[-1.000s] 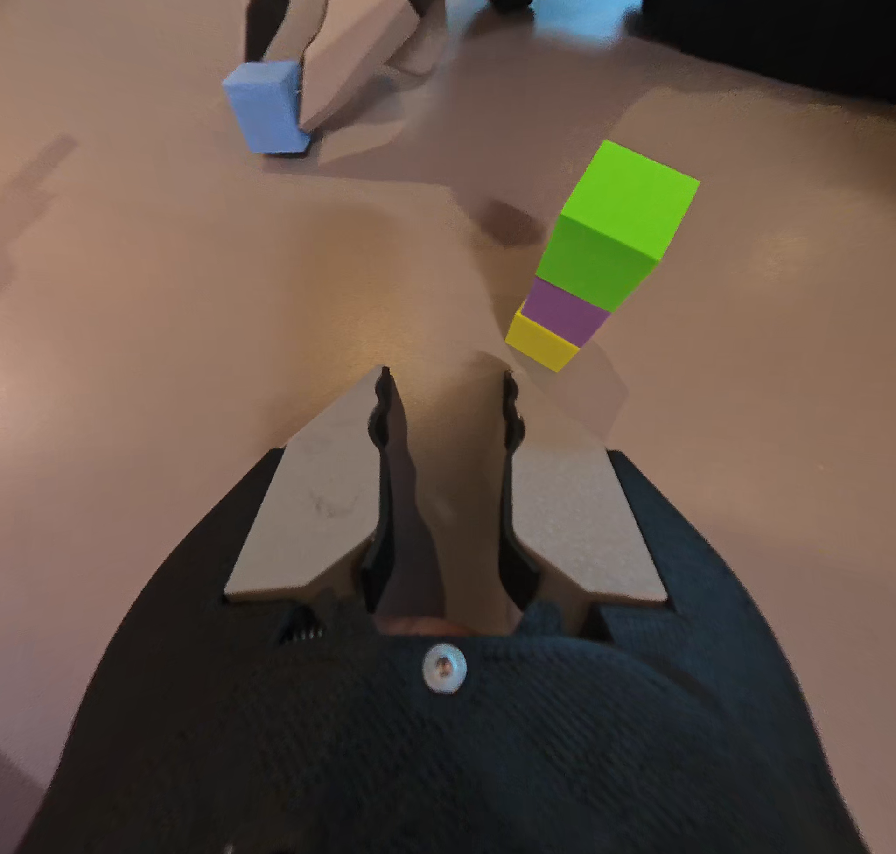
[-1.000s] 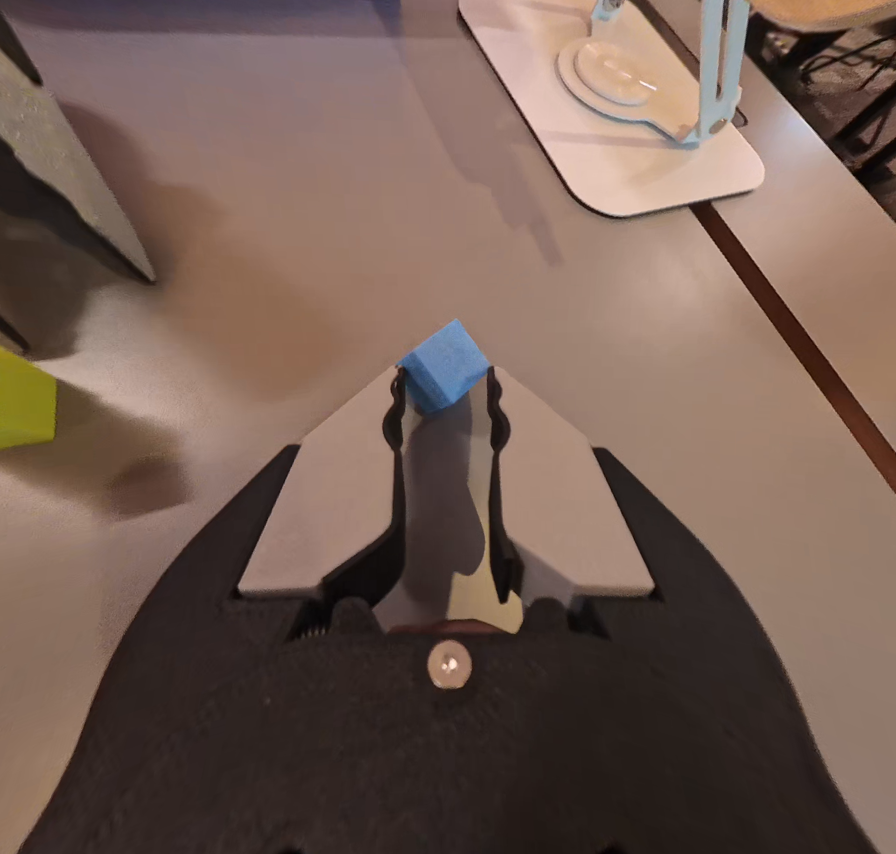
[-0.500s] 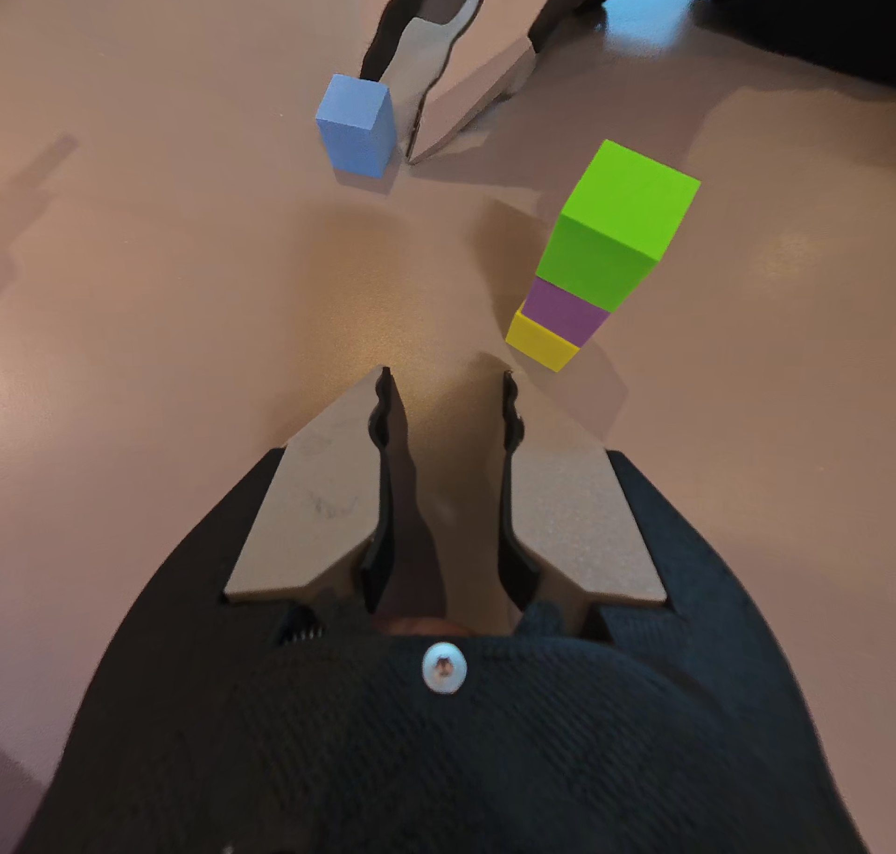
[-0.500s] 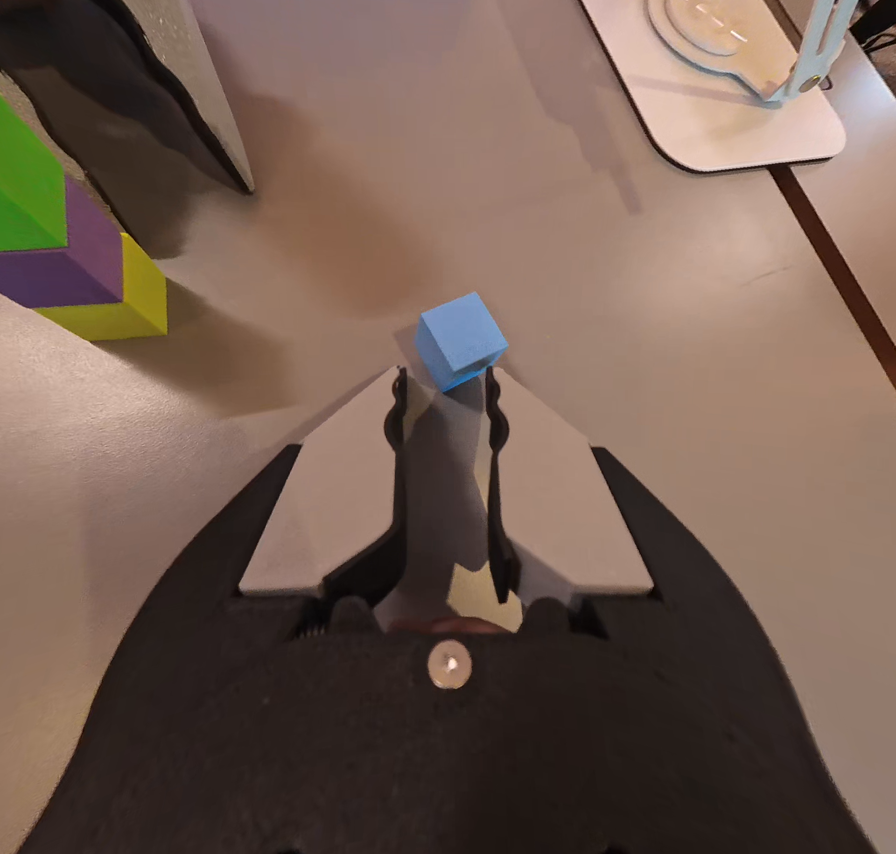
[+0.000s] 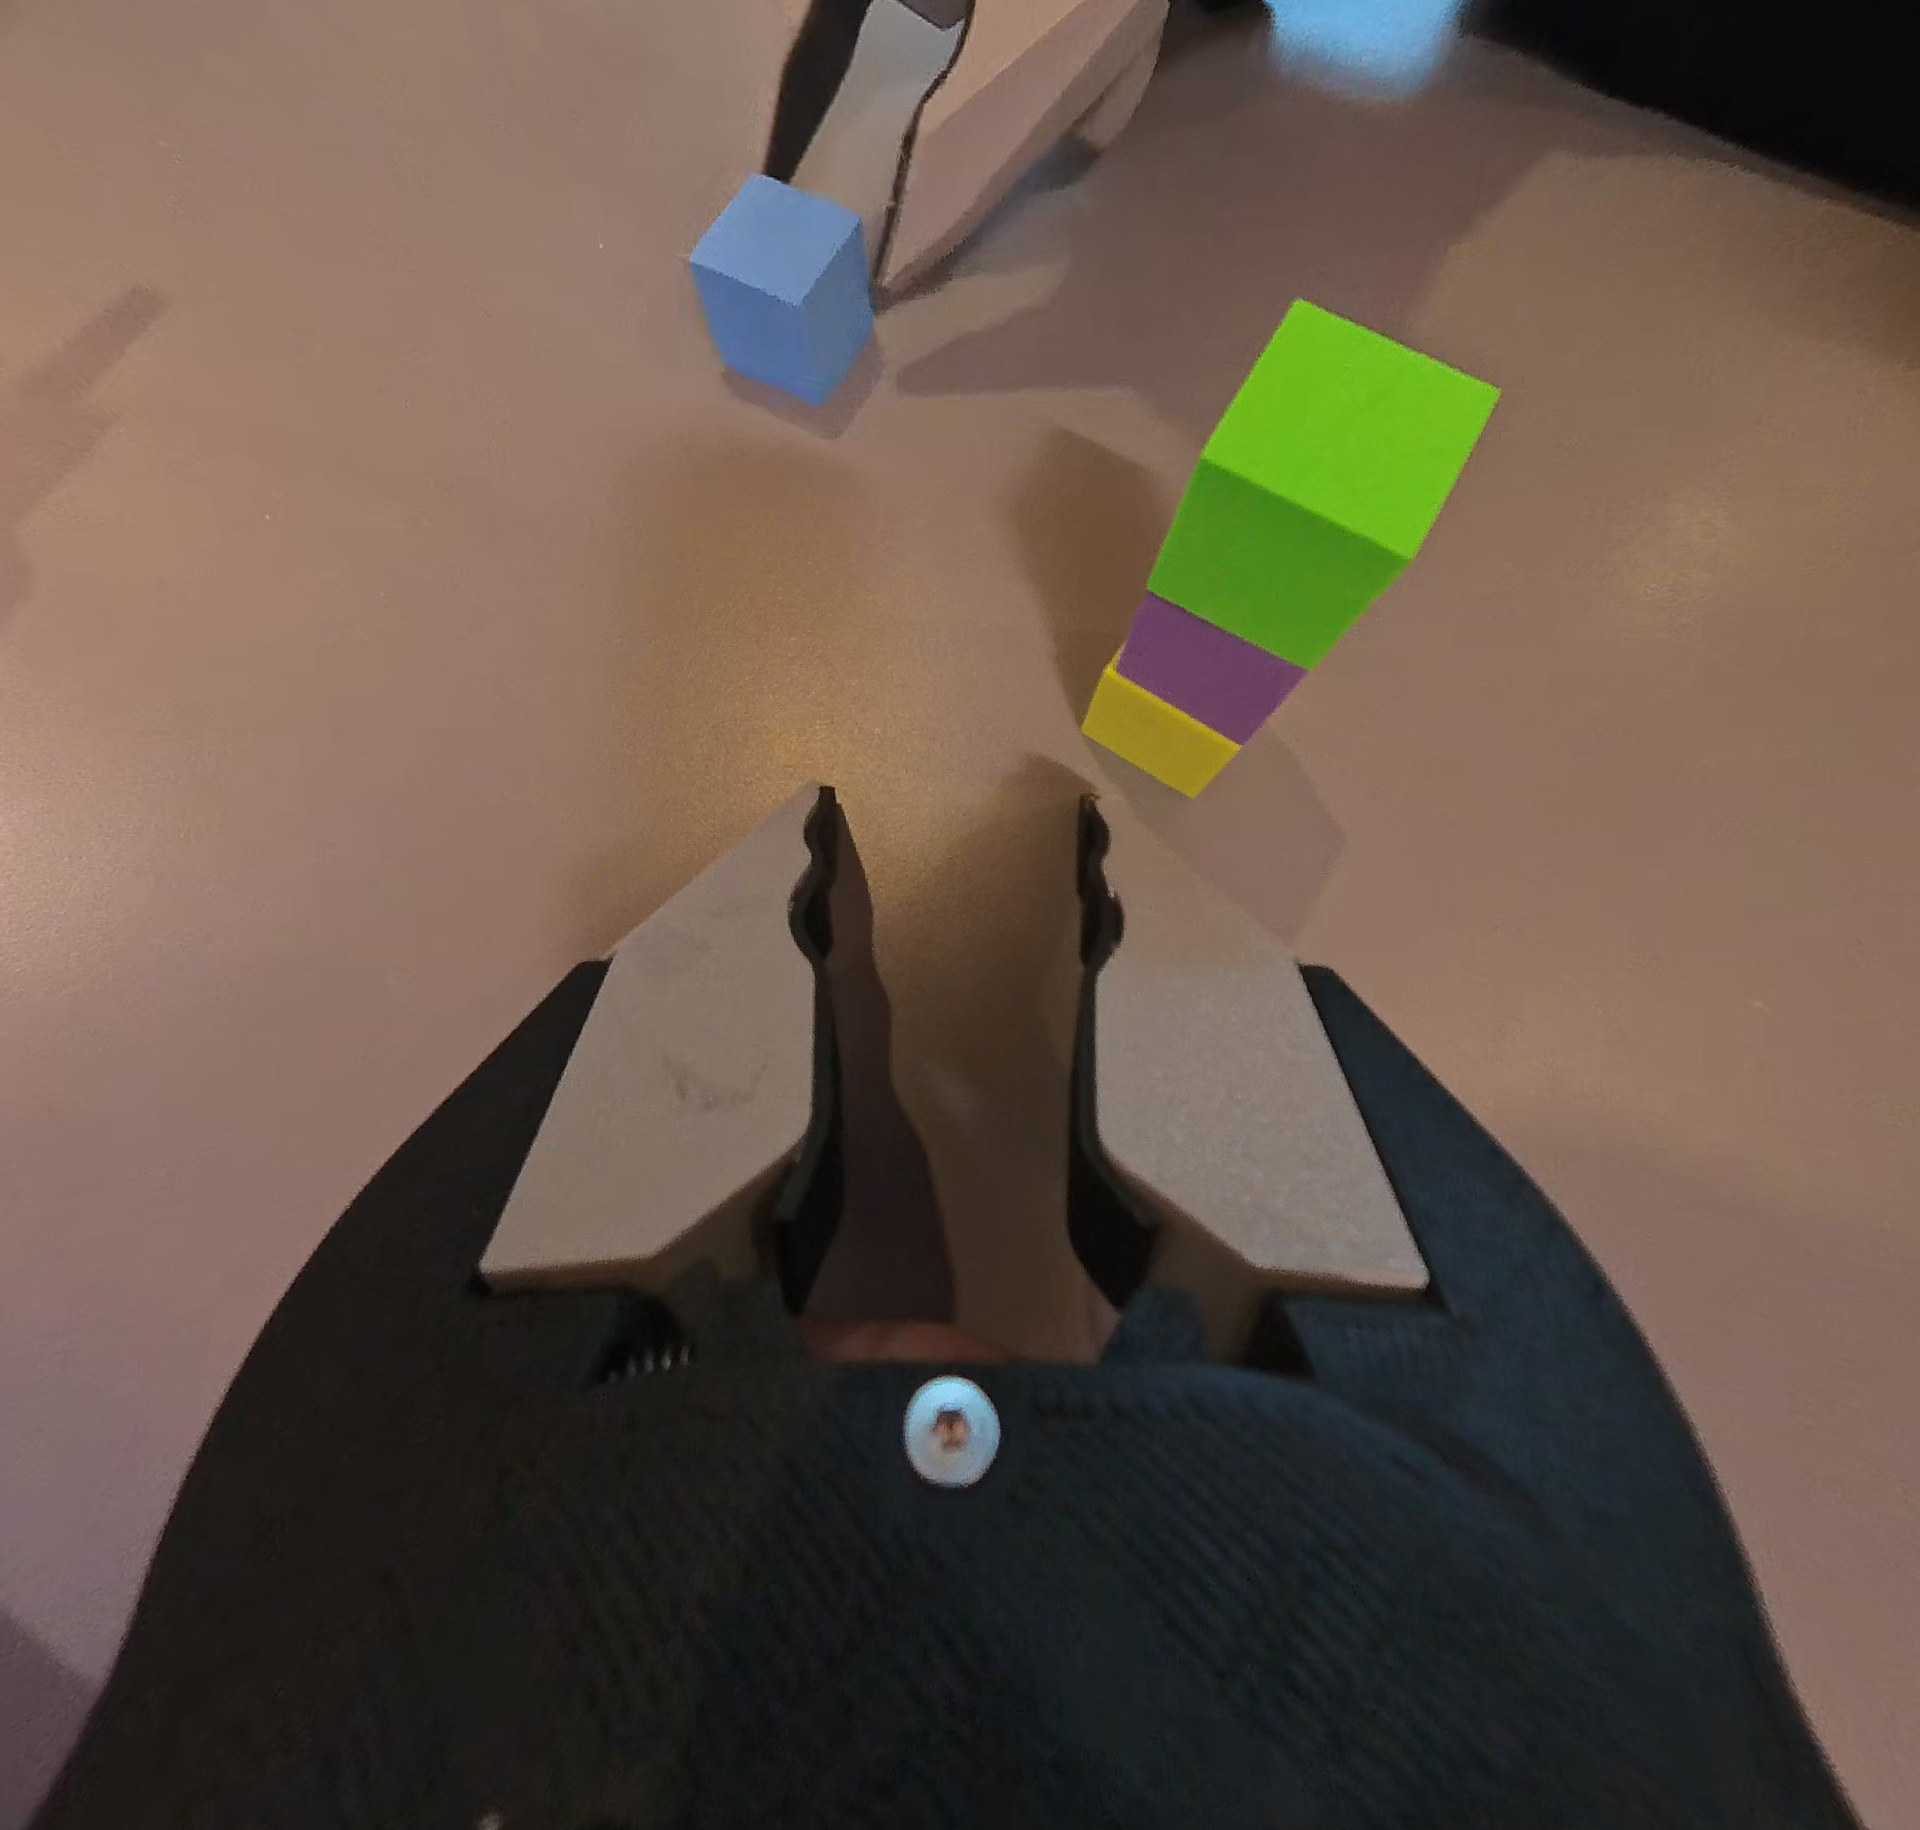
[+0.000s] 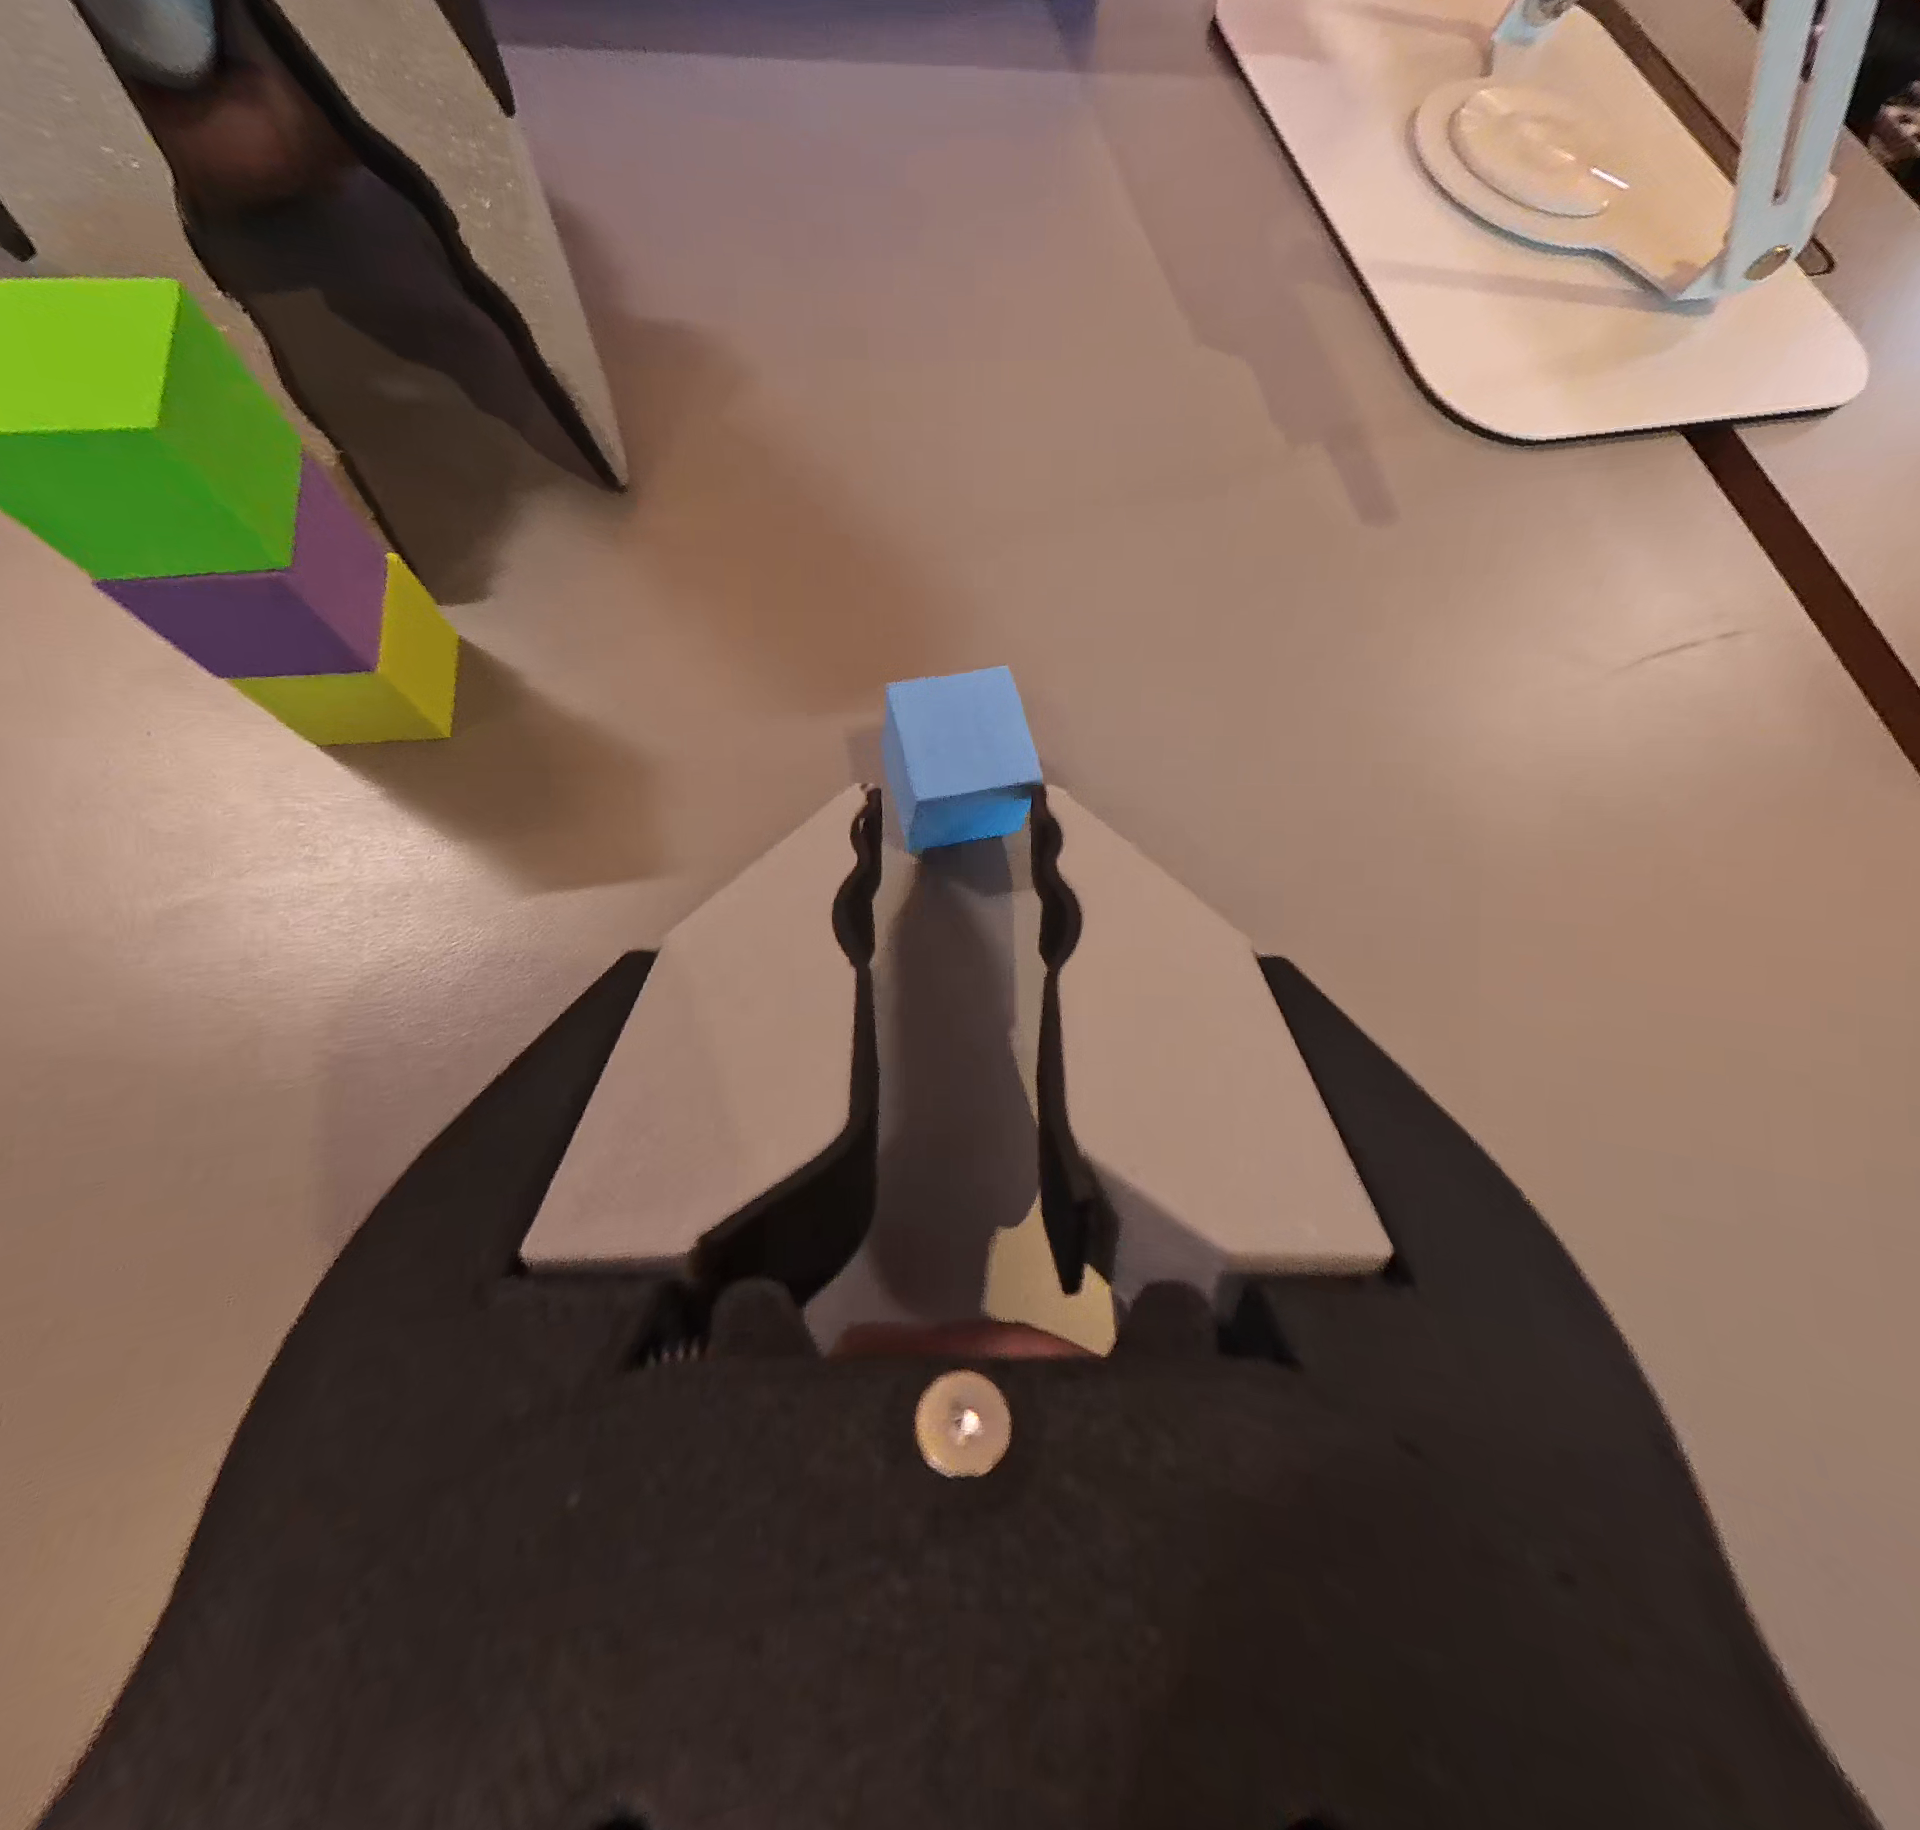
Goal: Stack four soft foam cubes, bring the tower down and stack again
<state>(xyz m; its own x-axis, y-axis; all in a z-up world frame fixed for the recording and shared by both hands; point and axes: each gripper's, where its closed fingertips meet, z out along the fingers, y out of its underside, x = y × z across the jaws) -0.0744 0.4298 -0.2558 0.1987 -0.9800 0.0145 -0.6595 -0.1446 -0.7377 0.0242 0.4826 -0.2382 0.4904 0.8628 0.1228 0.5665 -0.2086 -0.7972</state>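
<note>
- Three cubes stacked ahead-right of the left tool (image 5: 951, 804): yellow cube (image 5: 1155, 738) at base, purple cube (image 5: 1205, 666) on it, green cube (image 5: 1320, 476) on top, each offset from the one below.
- Left tool: fingers apart, nothing between them, above the surface (image 5: 416, 637).
- Blue cube (image 6: 961, 754) sits on the surface at the right tool (image 6: 954, 812) tips, right fingertip (image 6: 1042, 824) touching it; fingers apart, not clamped.
- White stand base (image 6: 1538, 222) far ahead-right of the right tool.

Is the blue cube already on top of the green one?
No: the blue cube sits on the table at the right gripper's tips, apart from the green cube, which tops the three-cube stack.
</note>
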